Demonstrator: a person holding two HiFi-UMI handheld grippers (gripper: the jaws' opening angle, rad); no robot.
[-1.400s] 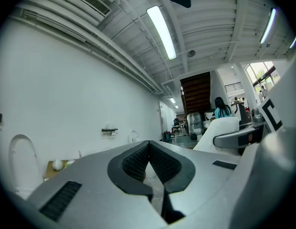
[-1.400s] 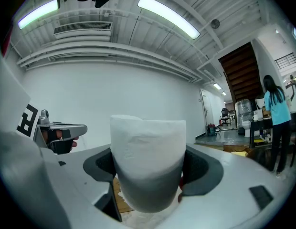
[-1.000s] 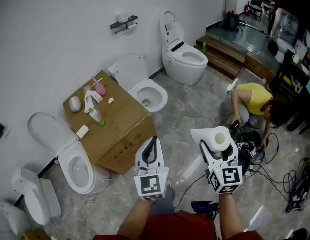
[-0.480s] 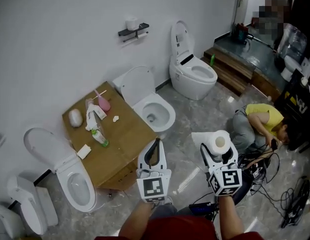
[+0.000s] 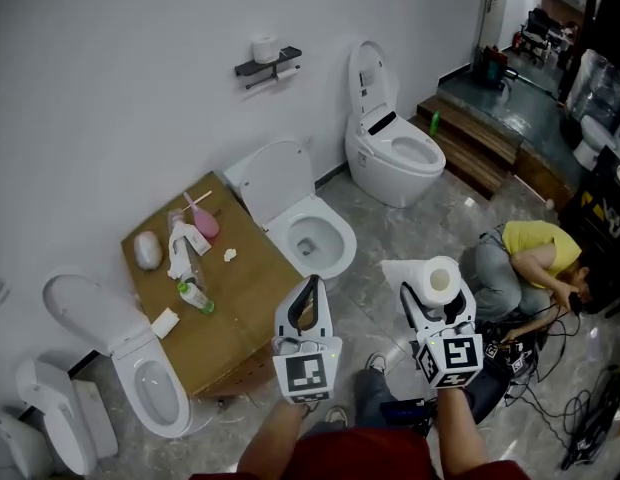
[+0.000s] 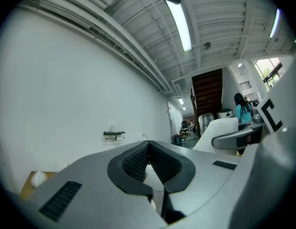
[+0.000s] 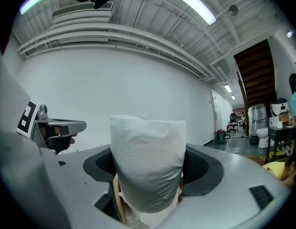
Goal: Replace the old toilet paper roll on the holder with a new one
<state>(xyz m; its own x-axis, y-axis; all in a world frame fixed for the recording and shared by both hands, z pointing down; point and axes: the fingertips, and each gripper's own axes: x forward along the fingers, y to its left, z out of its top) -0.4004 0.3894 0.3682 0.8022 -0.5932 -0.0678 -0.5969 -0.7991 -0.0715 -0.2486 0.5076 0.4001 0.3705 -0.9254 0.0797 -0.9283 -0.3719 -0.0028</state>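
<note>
White toilet paper roll [image 5: 442, 280], brown cardboard box [image 5: 240, 298], grey marbled floor [image 5: 410, 233]

Left of centre, a cardboard box [image 5: 240, 298] on the marble floor [image 5: 410, 238] carries a pink item [image 5: 204, 224], a lying bottle [image 5: 193, 295] and a white pad [image 5: 164, 322]. Upper centre, a wall shelf [image 5: 268, 65] bears a roll [image 5: 264, 48].

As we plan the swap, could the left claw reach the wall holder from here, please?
Probably not yet: the shut left claw is far from the holder, with a toilet standing between them.

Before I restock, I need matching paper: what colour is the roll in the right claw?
The roll is white; right gripper view shows it best.
</note>
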